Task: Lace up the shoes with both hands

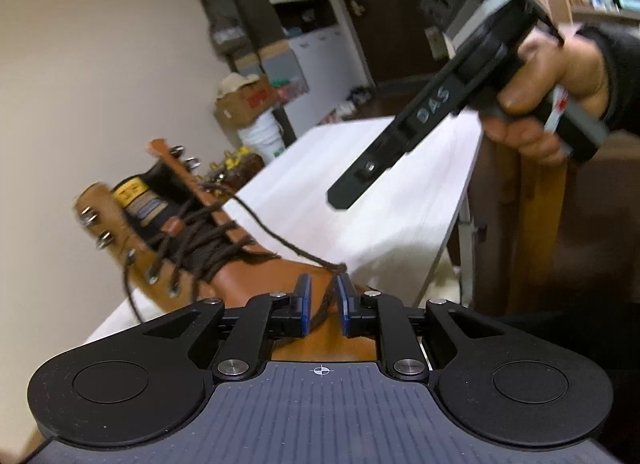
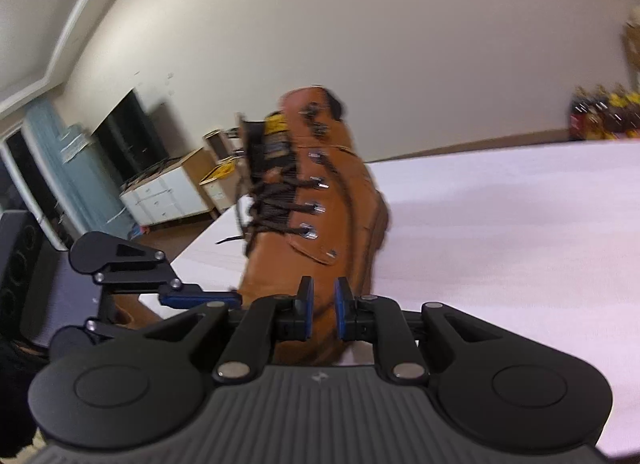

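A tan leather boot (image 1: 256, 276) stands on the white table (image 1: 360, 168), its toe toward my left gripper (image 1: 323, 284). A dark brown lace (image 1: 280, 238) runs from the upper eyelets down between the blue pads. The jaws stand apart with the lace loose in the gap, lying against the right pad. A hand holds my right gripper (image 1: 340, 196) above the table to the right; there it shows from the side. In the right wrist view the right gripper (image 2: 322, 284) has a narrow gap with nothing in it, just before the boot (image 2: 320, 192). The left gripper's finger (image 2: 200, 298) shows at the left.
The table's edge (image 1: 460, 224) drops off at the right beside a wooden chair (image 1: 540, 224). A cardboard box and a white bucket (image 1: 262, 132) sit on the floor behind the boot. A white cabinet (image 2: 168, 192) and several bottles (image 2: 600, 116) line the far wall.
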